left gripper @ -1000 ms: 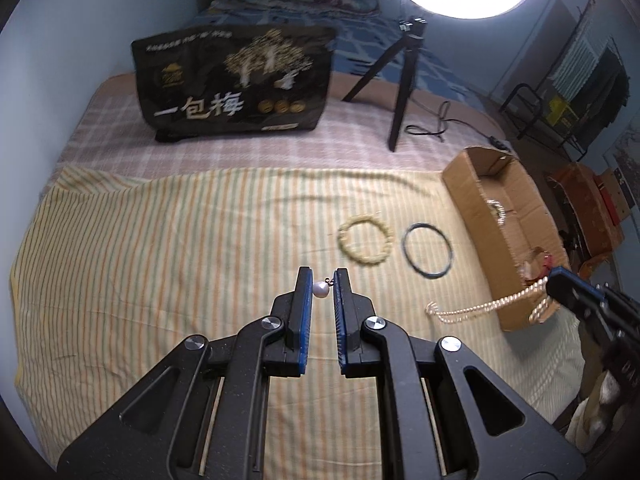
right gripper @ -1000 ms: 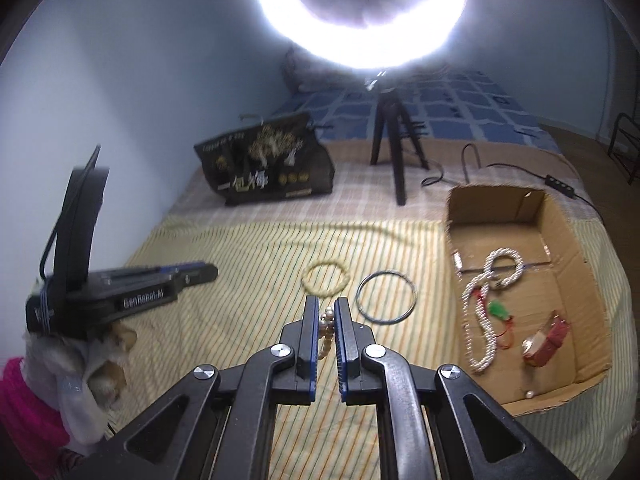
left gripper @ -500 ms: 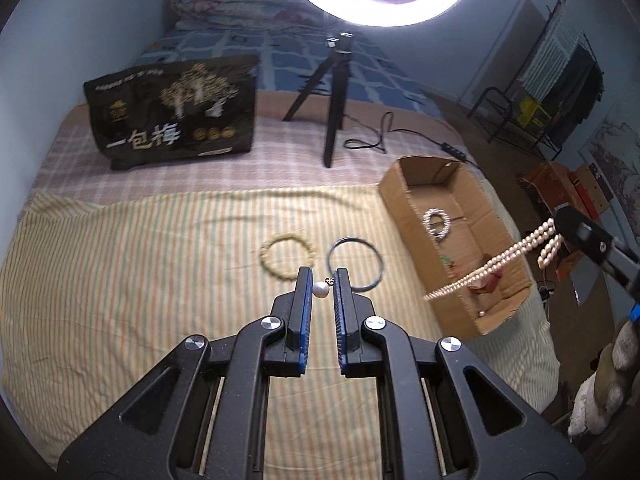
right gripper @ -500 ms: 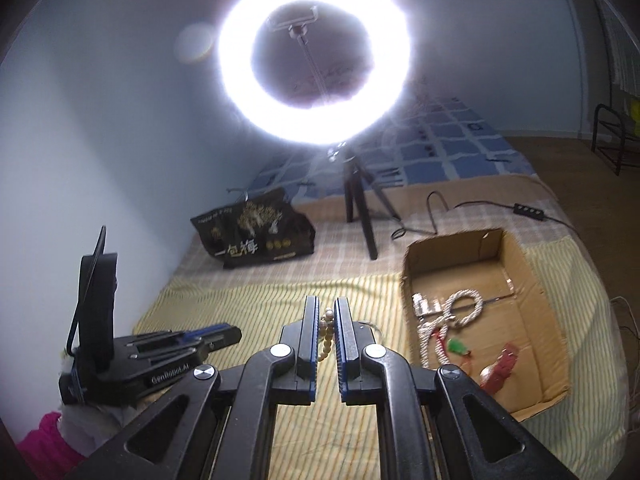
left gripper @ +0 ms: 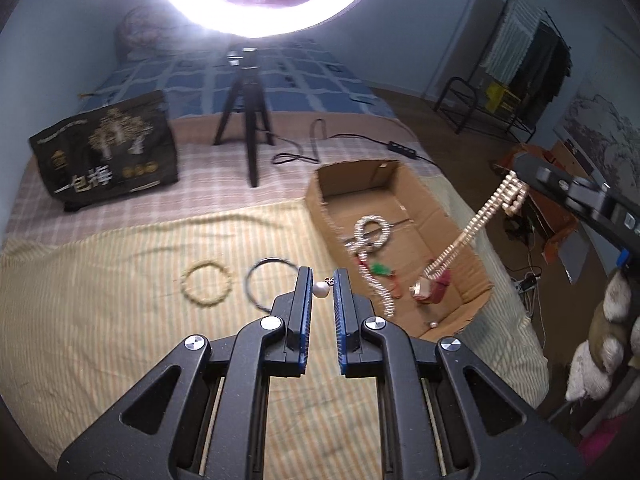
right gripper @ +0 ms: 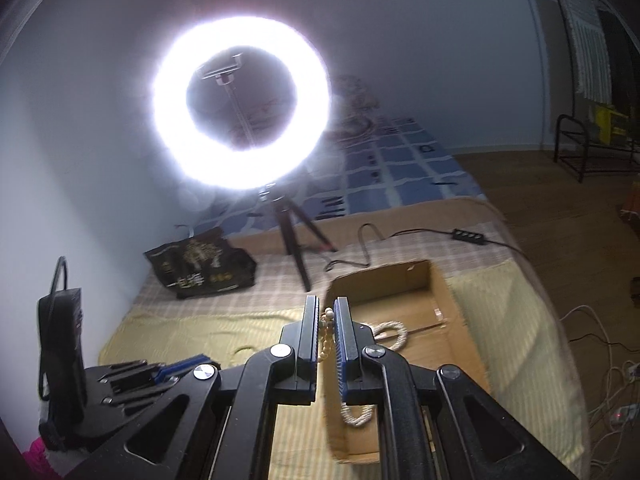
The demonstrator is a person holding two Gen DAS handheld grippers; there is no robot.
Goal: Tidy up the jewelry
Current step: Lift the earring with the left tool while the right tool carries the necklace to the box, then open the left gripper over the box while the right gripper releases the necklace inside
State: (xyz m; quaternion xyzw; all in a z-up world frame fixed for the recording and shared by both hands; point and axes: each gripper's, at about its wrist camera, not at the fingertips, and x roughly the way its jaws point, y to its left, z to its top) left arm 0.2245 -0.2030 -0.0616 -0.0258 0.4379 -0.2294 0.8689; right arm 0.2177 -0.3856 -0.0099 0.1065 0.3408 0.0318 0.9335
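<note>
The right gripper (right gripper: 328, 322) pinches a bead string (left gripper: 468, 236) between narrow fingers; the string hangs slanted over the open cardboard box (left gripper: 404, 192), its lower end close to a red item (left gripper: 438, 286) inside. To do this well, it seems best to lower until the beads pool on the box floor, then part the fingers, so nothing catches the wall. The left gripper (left gripper: 321, 288) grips a small pearl (left gripper: 320, 289) in a narrow gap, held level above the striped cloth (left gripper: 100, 300), just left of the box. A yellow bracelet (left gripper: 206, 288) and dark ring (left gripper: 260, 280) lie on the cloth.
</note>
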